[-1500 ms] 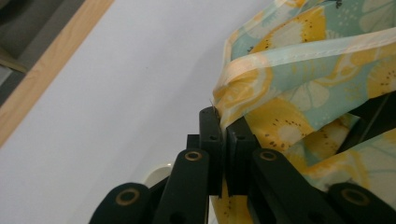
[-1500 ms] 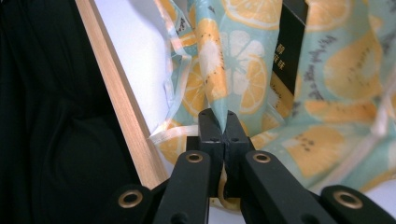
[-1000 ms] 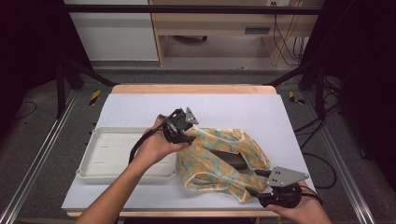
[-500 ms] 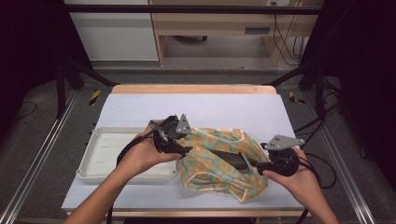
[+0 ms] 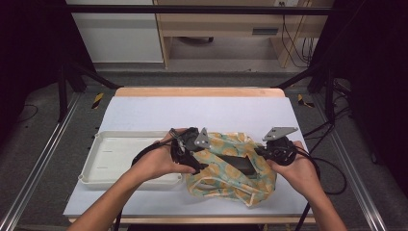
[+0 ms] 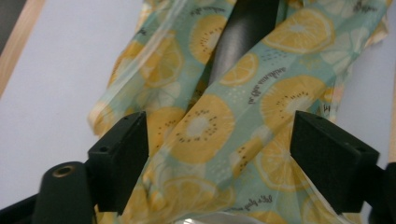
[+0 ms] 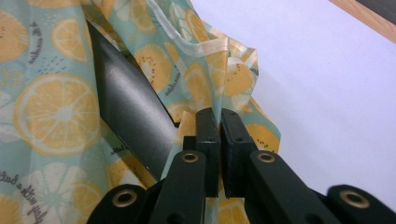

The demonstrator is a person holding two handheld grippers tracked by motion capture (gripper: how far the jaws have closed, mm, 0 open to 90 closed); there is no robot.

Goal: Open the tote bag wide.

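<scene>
A teal cloth (image 5: pixel 226 179) printed with orange and kiwi slices lies bunched on the white table, wrapped loosely round a flat black object (image 5: pixel 239 163). My left gripper (image 5: pixel 201 165) is at the cloth's left end. In the left gripper view its jaws have just been opening and stand wide apart over the cloth (image 6: pixel 210 126), with the black object (image 6: pixel 243 32) beyond them. My right gripper (image 5: pixel 258 153) is at the cloth's right side. In the right gripper view, my right gripper (image 7: pixel 219 123) is shut on a fold of the cloth's edge (image 7: pixel 205 51), beside the black object (image 7: pixel 130 116).
A shallow white tray (image 5: pixel 98 166) sits left of the cloth, under my left forearm. Bare white tabletop (image 5: pixel 211 113) stretches behind the cloth to a wooden back edge. Cables trail off the right side of the table.
My right hand has moved from the table's front right corner up to the cloth's right side, where its jaws are closed on the fabric. My left hand shifted slightly along the cloth's left end.
</scene>
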